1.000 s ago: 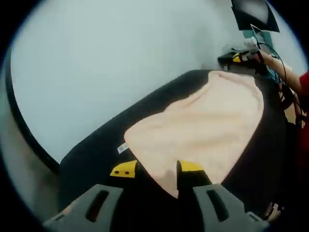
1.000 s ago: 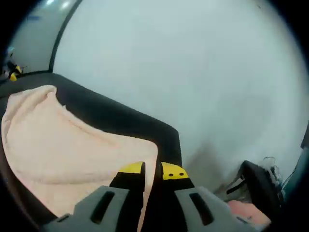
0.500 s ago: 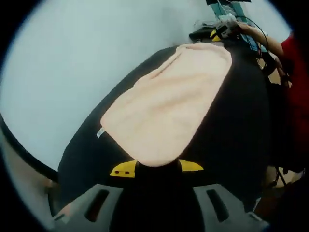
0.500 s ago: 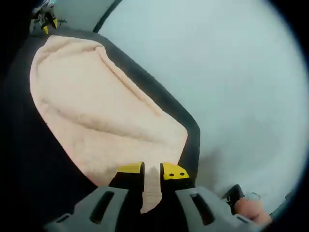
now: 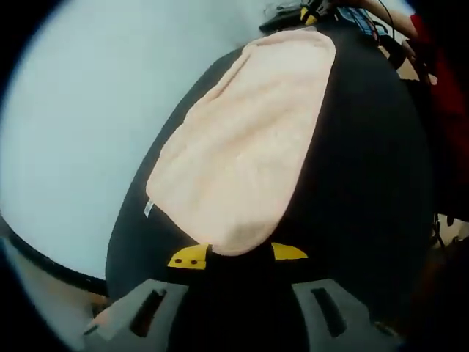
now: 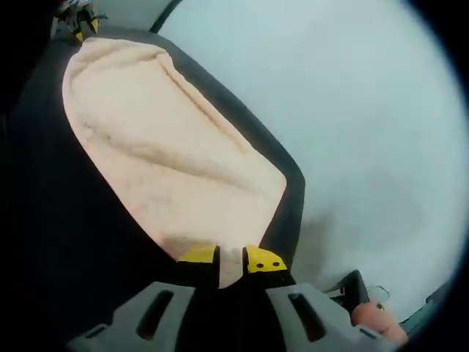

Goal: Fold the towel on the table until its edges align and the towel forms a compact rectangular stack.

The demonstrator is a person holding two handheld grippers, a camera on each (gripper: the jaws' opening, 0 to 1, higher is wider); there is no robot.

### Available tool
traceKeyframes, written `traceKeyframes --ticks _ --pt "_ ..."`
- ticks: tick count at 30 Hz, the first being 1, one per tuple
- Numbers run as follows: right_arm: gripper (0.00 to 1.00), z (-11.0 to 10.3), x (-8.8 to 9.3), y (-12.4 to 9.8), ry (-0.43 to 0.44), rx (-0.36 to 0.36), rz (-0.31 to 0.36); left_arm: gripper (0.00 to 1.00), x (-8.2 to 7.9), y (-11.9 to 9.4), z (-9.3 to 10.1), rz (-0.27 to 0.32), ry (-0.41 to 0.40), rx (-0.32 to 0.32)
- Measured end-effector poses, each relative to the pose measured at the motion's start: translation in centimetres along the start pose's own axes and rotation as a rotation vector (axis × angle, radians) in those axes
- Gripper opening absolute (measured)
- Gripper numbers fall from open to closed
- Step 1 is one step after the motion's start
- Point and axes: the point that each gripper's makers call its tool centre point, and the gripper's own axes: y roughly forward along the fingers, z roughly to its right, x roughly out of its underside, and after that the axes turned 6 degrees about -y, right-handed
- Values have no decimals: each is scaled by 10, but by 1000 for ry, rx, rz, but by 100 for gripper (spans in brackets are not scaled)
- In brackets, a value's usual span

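Observation:
A peach towel [image 5: 242, 139] lies stretched out long on the black table [image 5: 359, 183]. My left gripper [image 5: 239, 254] is open, its yellow-tipped jaws wide apart, and the towel's near rounded end lies just between the tips. In the right gripper view the same towel [image 6: 161, 139] runs away toward the upper left. My right gripper [image 6: 231, 258] is shut on the towel's near corner, which sticks down through the narrow gap between its jaws. The left gripper [image 6: 79, 17] is seen small at the towel's far end, and the right gripper [image 5: 311, 10] likewise in the left gripper view.
The table's rounded edge [image 6: 293, 198] drops to a pale floor [image 6: 352, 110] close beside the towel. A person's red sleeve [image 5: 440, 66] and cables [image 5: 359, 15] are at the far right. A hand [image 6: 372, 317] shows low beside my right gripper.
Both cameras have swung to look down along the table. The towel was bunched and sagging between the left jaws; now it lies flat and stretched, its end at their tips.

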Motion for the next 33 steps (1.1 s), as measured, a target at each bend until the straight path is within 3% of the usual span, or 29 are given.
traceKeyframes --ticks 2,4,5,10,14,16,18,24,27,33 --pt "10 -5 9 3 -62 -42 -18 20 -2 2 1 4 3 -2" --pt "10 -13 13 -1 -10 -76 -8 4 -5 3 10 5 2 16" --pt "10 -12 12 -2 42 -78 9 2 -7 2 13 10 2 16" --pt "11 -9 27 -11 11 -73 -13 2 -19 -11 5 93 -84 -12" --pt "11 -16 24 -12 18 -109 14 2 -24 -31 4 148 -130 -29" --pt "11 -20 21 -8 -33 -125 14 2 -30 -40 5 205 -174 -31" --pt "11 -28 20 -4 -88 -155 9 2 -32 -45 5 224 -187 -31" --pt "10 -26 12 5 -157 -153 7 1 -38 -48 18 231 -170 -21" --pt "1 -33 13 9 -187 -197 -3 1 -36 -47 18 208 -140 -33" --pt "0 -30 18 -8 -188 -210 -24 0 -38 -56 14 208 -122 -59"
